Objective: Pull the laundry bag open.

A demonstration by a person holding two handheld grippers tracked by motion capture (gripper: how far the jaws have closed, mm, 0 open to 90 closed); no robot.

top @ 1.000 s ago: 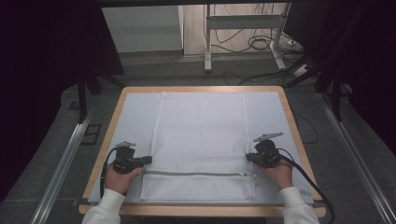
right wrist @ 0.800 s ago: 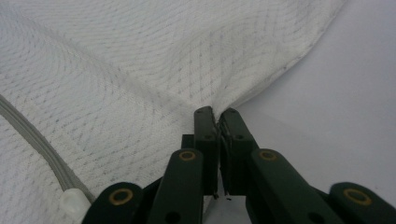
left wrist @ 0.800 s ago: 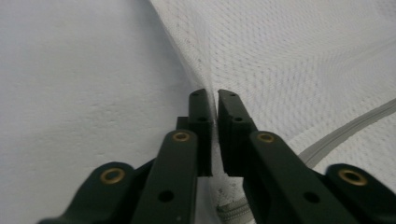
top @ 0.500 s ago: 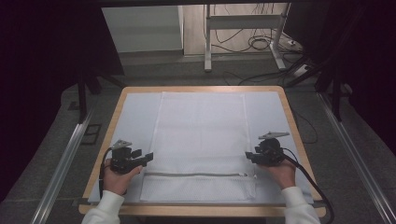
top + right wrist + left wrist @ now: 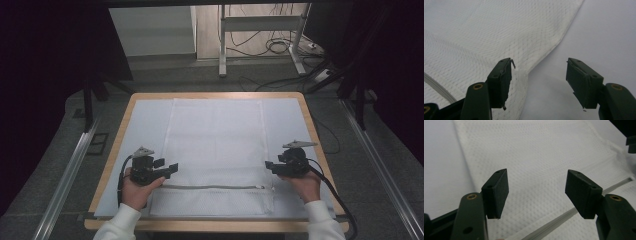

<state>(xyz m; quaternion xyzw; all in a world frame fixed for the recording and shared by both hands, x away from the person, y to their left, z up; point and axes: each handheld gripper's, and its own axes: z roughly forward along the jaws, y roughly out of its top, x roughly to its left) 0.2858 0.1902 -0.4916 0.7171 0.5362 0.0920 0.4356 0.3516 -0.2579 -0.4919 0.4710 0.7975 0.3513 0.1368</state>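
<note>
A white mesh bag [image 5: 215,145] lies flat on the table, with its grey zipper [image 5: 215,187] running across near the front. My left gripper [image 5: 166,165] hovers open at the bag's left edge, just above the zipper's left end. In the left gripper view the jaws of the left gripper [image 5: 536,192] stand wide apart over the mesh [image 5: 536,152], and the zipper [image 5: 564,216] runs below them. My right gripper [image 5: 270,166] is open at the bag's right edge. In the right gripper view the right gripper [image 5: 539,80] straddles that edge of the mesh [image 5: 486,30], empty.
A white sheet [image 5: 145,125] covers the wooden table [image 5: 215,95] under the bag. Metal rails [image 5: 70,165] run along the floor on both sides. A metal stand [image 5: 260,30] and cables [image 5: 280,47] sit beyond the far edge.
My left gripper has shifted a little to the right, onto the bag's left edge. The right gripper has barely moved, and the bag lies as before.
</note>
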